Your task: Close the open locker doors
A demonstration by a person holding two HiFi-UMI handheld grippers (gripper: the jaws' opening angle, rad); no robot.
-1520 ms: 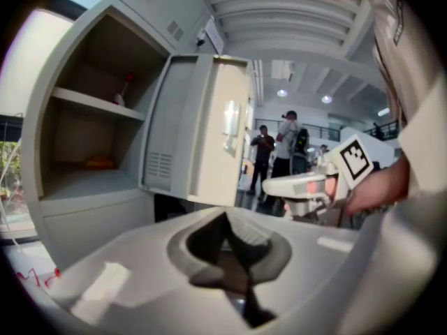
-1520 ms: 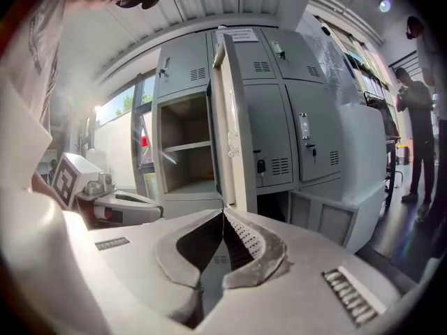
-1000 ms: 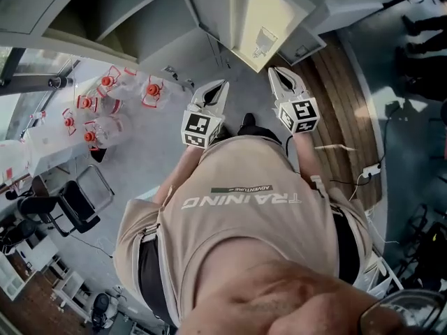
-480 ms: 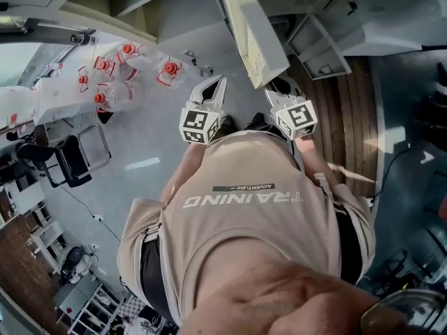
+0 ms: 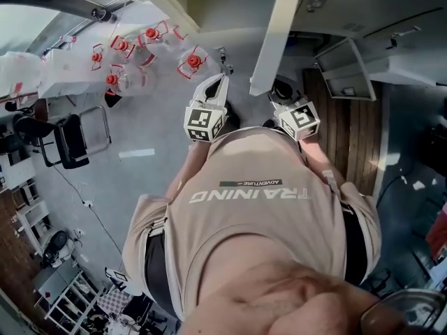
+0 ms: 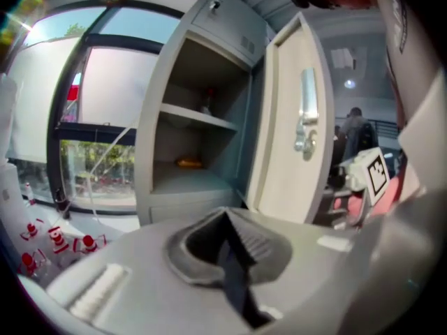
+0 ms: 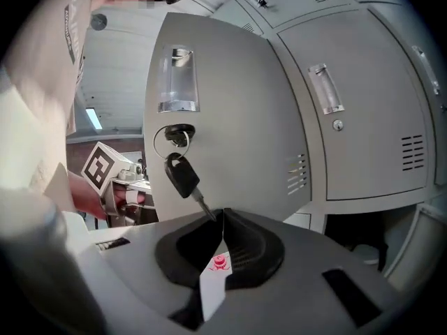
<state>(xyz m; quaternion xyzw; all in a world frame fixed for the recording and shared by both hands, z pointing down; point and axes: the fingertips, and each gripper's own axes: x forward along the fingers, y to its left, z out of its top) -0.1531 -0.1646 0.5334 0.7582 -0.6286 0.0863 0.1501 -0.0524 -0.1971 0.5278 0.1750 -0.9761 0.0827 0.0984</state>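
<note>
Standing open, locker point(image 6: 209, 75) holds yellow item point(image 6: 188, 162) on shelf point(image 6: 171, 181); left tool point(image 6: 225, 215), right tool point(image 7: 222, 215) pinched together, empty.

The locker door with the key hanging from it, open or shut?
Open: the door stands swung out, and the inner shelf shows beside it.

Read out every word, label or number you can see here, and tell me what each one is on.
"TRAINING": large white print on the person's shirt, upside down in the head view.
"ADVENTURE": small print on the dark strip next to it.
Label holder on the open locker door: nothing readable.
Red mark on the white strip: too small to read.
</note>
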